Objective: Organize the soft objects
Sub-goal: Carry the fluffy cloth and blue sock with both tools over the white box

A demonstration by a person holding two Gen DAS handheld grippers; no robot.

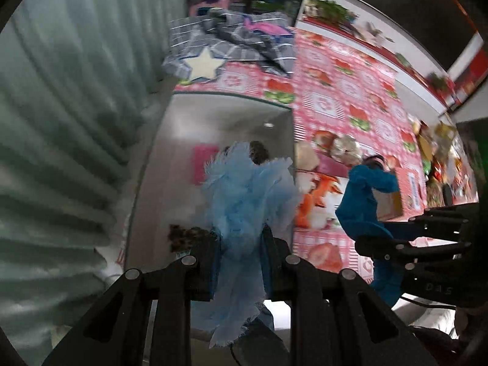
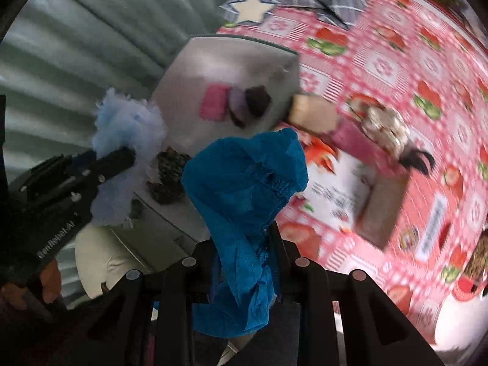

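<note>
My left gripper [image 1: 241, 238] is shut on a pale blue frayed cloth [image 1: 244, 189], which bunches up between its fingers and hangs over a grey bin [image 1: 213, 116]. In the right wrist view this same gripper [image 2: 122, 155] and its pale blue cloth [image 2: 128, 128] show at the left. My right gripper [image 2: 244, 238] is shut on a deep blue cloth [image 2: 244, 177] that stands up crumpled between the fingers. The left wrist view shows the deep blue cloth [image 1: 363, 201] at the right. Inside the grey bin [image 2: 231, 58] lie a pink piece [image 2: 213, 103], a dark piece [image 2: 256, 100] and a leopard-print piece [image 2: 170, 170].
A pink strawberry-print tablecloth [image 2: 381, 61] covers the table. On it lie a grey checked cloth with a white star [image 2: 250, 9], a printed carton [image 2: 350, 189] and a tan item [image 2: 311, 113]. A grey curtain [image 1: 61, 122] hangs at the left. A hand [image 2: 45, 280] holds the left gripper.
</note>
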